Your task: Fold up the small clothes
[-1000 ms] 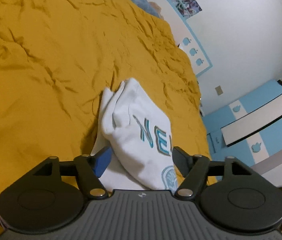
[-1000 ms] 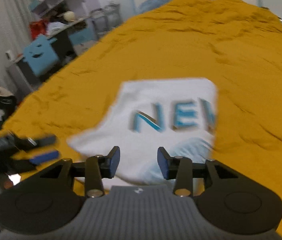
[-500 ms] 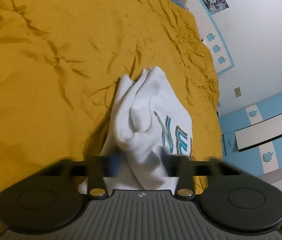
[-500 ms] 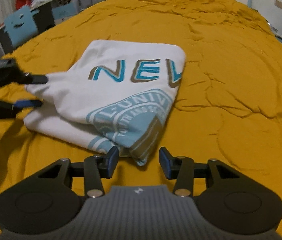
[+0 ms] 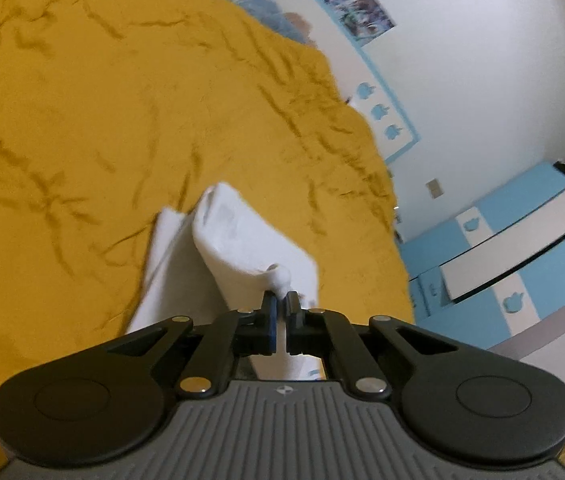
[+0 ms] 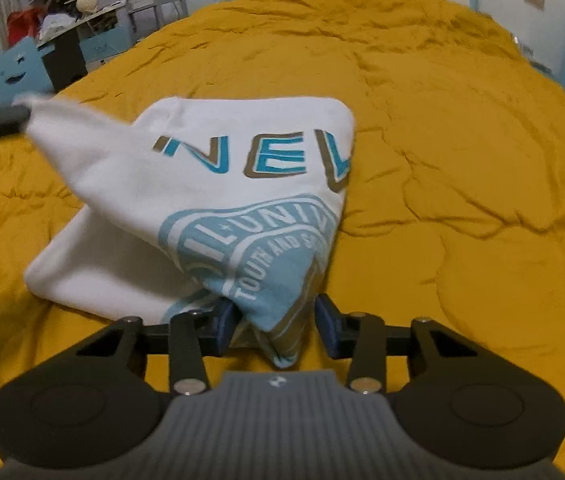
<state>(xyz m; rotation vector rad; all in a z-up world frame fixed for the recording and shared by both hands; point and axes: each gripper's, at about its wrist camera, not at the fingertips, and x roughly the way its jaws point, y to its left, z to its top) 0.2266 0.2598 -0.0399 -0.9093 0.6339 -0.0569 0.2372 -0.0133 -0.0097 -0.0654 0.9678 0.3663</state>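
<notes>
A white T-shirt [image 6: 202,184] with blue "NEW" lettering and a round blue print lies partly folded on the mustard bed cover [image 6: 442,160]. In the left wrist view my left gripper [image 5: 280,304] is shut on a bunched corner of the T-shirt [image 5: 242,240] and holds it lifted off the bed. The right wrist view shows that same left gripper [image 6: 6,116], blurred, at the far left with the corner stretched up to it. My right gripper [image 6: 276,320] straddles the near printed corner. Its jaws are closing, and the pads do not clearly press the cloth.
The bed cover [image 5: 82,120] fills most of both views. A blue and white cabinet [image 5: 522,248] stands beyond the bed's right edge. Cluttered shelves and a desk [image 6: 62,20] with a blue smiley box [image 6: 14,76] stand past the left edge.
My left gripper closed on the shirt's corner and raised it. My right gripper came down to the near printed corner, which now sits between its narrowing jaws.
</notes>
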